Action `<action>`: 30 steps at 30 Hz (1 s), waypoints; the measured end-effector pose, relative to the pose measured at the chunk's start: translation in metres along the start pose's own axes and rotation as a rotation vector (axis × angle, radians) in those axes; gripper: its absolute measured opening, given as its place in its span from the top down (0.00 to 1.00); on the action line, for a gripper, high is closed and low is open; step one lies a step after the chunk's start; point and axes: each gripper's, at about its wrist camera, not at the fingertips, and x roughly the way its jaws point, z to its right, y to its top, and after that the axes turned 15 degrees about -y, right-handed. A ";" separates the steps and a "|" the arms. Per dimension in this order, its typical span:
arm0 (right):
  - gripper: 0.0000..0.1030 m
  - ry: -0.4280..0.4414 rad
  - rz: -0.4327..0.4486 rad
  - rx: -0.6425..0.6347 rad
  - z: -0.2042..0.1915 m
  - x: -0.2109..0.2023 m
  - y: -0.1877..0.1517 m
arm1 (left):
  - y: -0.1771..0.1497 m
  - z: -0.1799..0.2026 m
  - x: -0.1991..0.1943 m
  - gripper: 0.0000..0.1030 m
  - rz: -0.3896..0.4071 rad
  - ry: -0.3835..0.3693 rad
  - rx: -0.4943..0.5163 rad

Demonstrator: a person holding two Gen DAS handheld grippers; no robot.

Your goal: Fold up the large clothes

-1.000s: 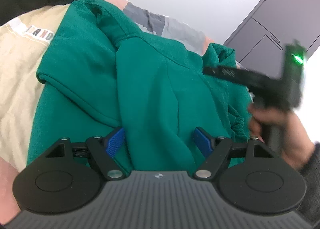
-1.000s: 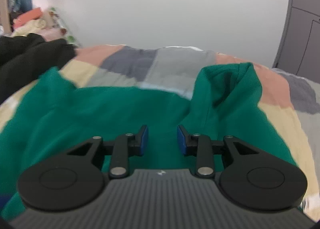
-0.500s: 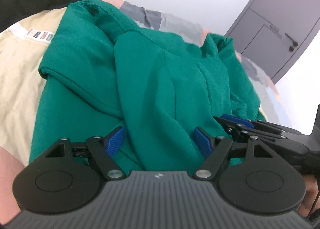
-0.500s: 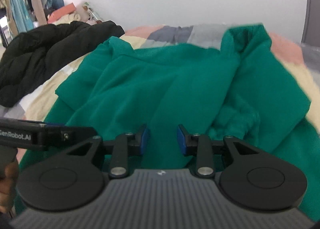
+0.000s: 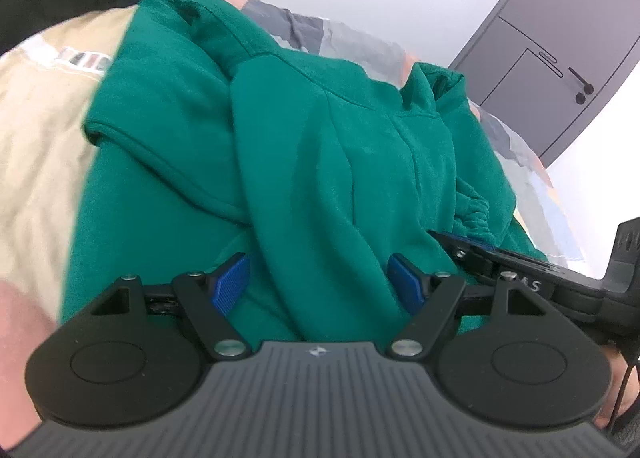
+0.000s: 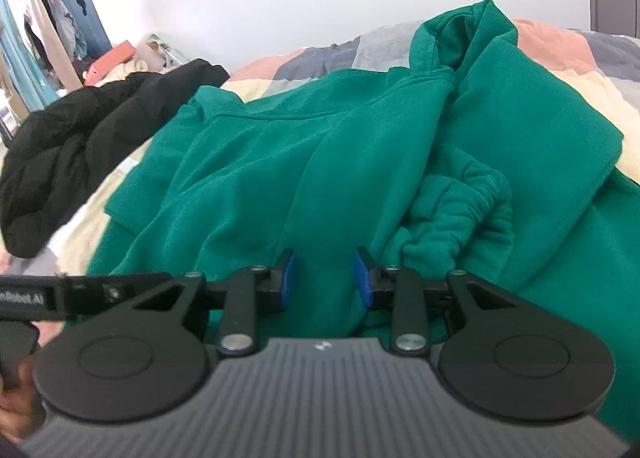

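Note:
A large green hoodie [image 5: 312, 162] lies partly folded on the bed, sleeves laid across its body; it also fills the right wrist view [image 6: 360, 162]. A bunched sleeve cuff [image 6: 460, 210] sits on top, near the hood [image 6: 460, 38]. My left gripper [image 5: 318, 282] is open, its blue pads either side of a raised fold of the near hem, not closed on it. My right gripper [image 6: 325, 278] is open over the fabric beside the cuff. It shows at the right of the left wrist view [image 5: 472, 250], and the left gripper's body shows in the right wrist view [image 6: 80, 290].
The bed has a patchwork cover [image 5: 36, 138] of cream, grey and pink. A black jacket [image 6: 72, 146] lies heaped on the left of the bed. A grey door [image 5: 560, 50] stands behind. Hanging clothes [image 6: 36, 26] are at far left.
My right gripper swung down from the hood end to the near hem, beside my left gripper. The left gripper held its place, staying open.

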 end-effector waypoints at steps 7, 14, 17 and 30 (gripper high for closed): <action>0.47 -0.008 0.017 -0.015 0.013 -0.060 0.003 | -0.013 -0.006 -0.056 0.22 0.008 0.074 -0.055; 0.18 -0.132 -0.065 0.035 0.064 -0.119 -0.005 | -0.028 -0.022 -0.098 0.22 -0.056 0.170 -0.227; 0.18 -0.221 -0.118 0.103 0.092 -0.121 -0.013 | -0.031 -0.029 -0.108 0.22 -0.081 0.246 -0.261; 0.18 -0.384 -0.222 0.491 0.193 -0.080 -0.024 | -0.058 -0.058 -0.100 0.20 -0.110 0.259 -0.514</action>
